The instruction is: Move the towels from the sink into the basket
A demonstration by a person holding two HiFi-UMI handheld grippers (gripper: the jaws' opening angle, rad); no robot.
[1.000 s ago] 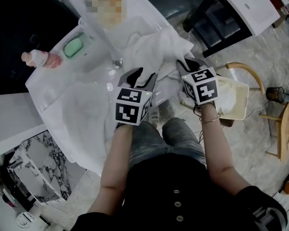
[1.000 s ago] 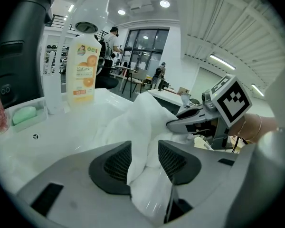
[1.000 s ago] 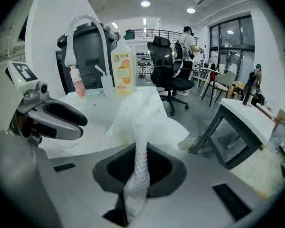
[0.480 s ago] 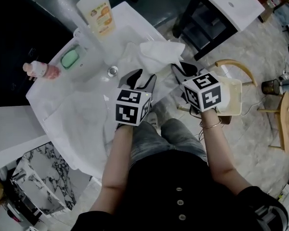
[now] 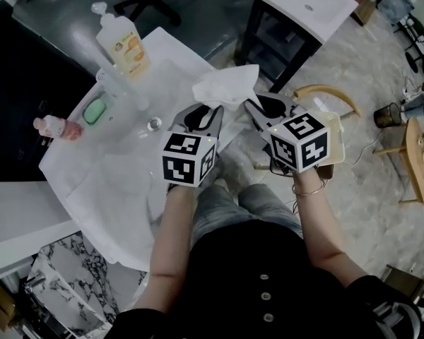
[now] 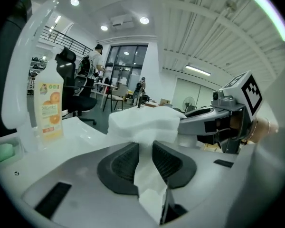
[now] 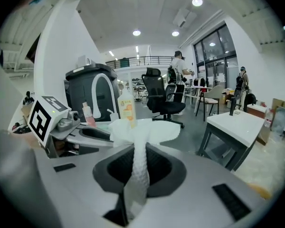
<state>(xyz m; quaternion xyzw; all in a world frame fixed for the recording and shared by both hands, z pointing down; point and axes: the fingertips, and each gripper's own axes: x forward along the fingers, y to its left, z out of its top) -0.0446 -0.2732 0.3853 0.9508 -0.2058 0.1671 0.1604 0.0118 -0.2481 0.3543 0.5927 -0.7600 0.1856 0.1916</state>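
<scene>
Head view: a white towel [image 5: 226,87] is held up at 12 o'clock by the left tongs [image 5: 206,116] and right tongs [image 5: 263,107], with the sink [image 5: 106,182] at 9 and the basket [image 5: 337,134] at 3.
Left gripper view: the tongs, just closing, pinch the towel.
Right gripper view: the tongs are clamped on the towel.

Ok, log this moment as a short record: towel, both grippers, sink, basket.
towel: white, held up between both grippers, over the sink's right edge
left gripper: jaws have just been closing, now pressed on the towel
right gripper: shut on the towel
sink: white; whether more towels lie in it cannot be told
basket: right of the sink, partly behind the right gripper; towel not yet in it
bottle: upright at the sink's far corner
</scene>
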